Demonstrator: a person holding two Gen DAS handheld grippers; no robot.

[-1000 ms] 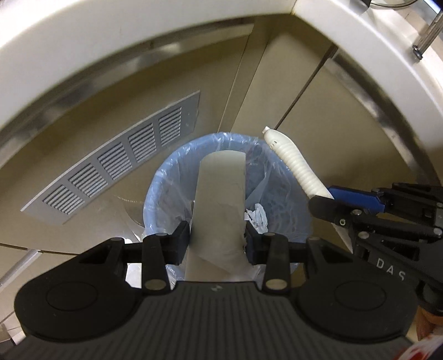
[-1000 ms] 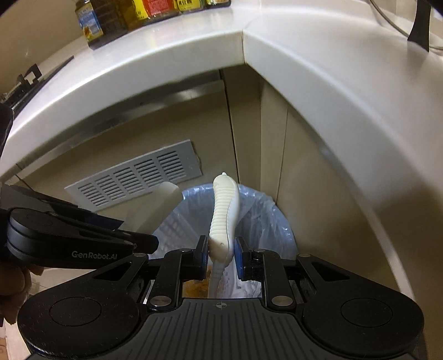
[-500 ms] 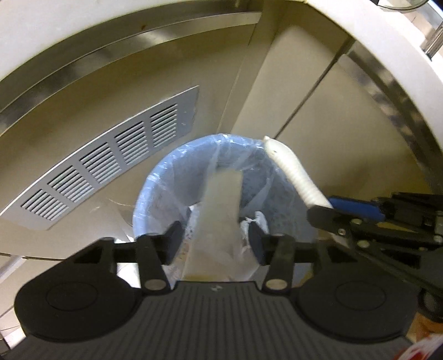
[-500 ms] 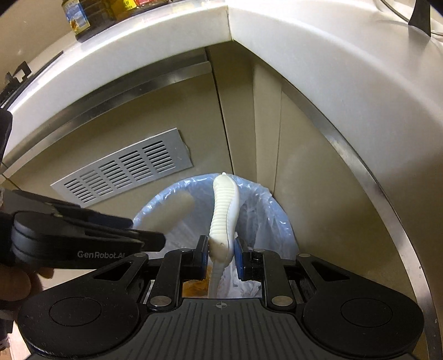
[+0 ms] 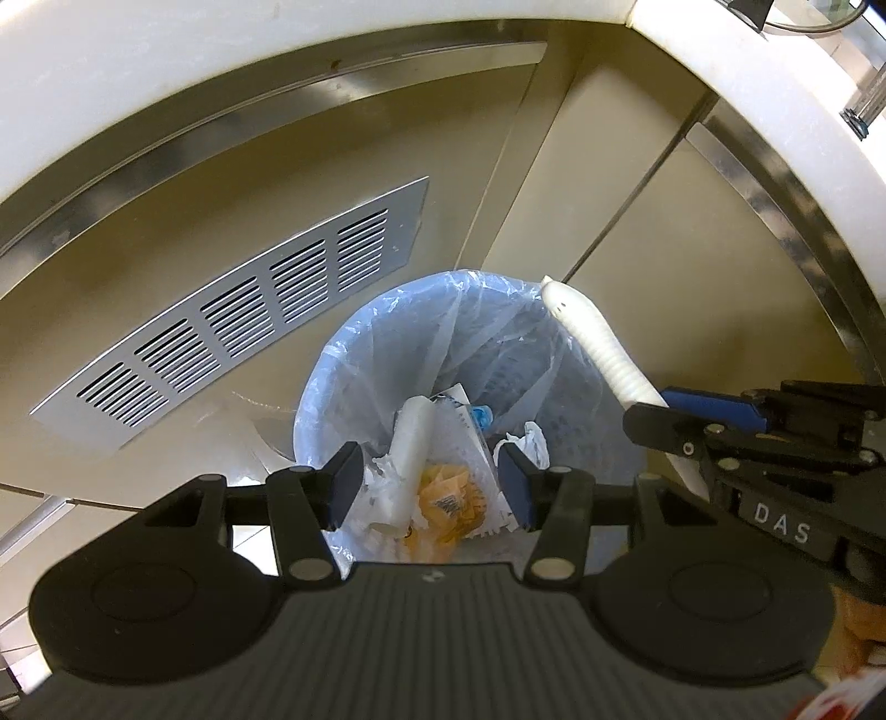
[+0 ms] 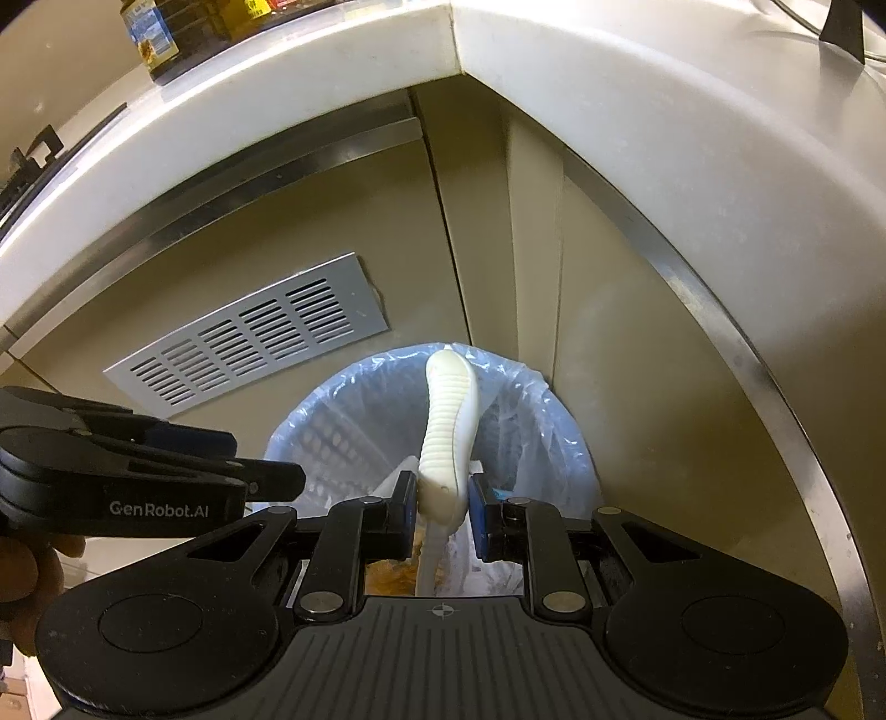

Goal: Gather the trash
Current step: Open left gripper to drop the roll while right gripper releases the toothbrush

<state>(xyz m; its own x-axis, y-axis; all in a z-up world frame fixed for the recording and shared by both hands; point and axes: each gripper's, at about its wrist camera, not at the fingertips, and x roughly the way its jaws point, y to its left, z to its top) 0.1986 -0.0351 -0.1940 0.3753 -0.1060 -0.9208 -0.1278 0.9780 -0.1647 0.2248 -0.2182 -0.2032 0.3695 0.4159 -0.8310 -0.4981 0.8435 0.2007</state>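
A blue-lined trash bin stands on the floor in the cabinet corner. Inside lie a pale cylinder, an orange wrapper and crumpled white scraps. My left gripper hovers right over the bin, open, with nothing between its pads. My right gripper is shut on a white ribbed, curved plastic handle, held above the bin. From the left wrist view that handle sticks up over the bin's right rim, with the right gripper beside it. The left gripper shows at the left of the right wrist view.
A slotted metal vent sits in the cabinet front left of the bin. The white counter edge with steel trim overhangs the corner. Jars stand on the counter. A person's hand holds the left gripper.
The left gripper opened and let go of the pale cylinder, which dropped into the bin. The right gripper kept its hold on the ribbed handle and hardly moved.
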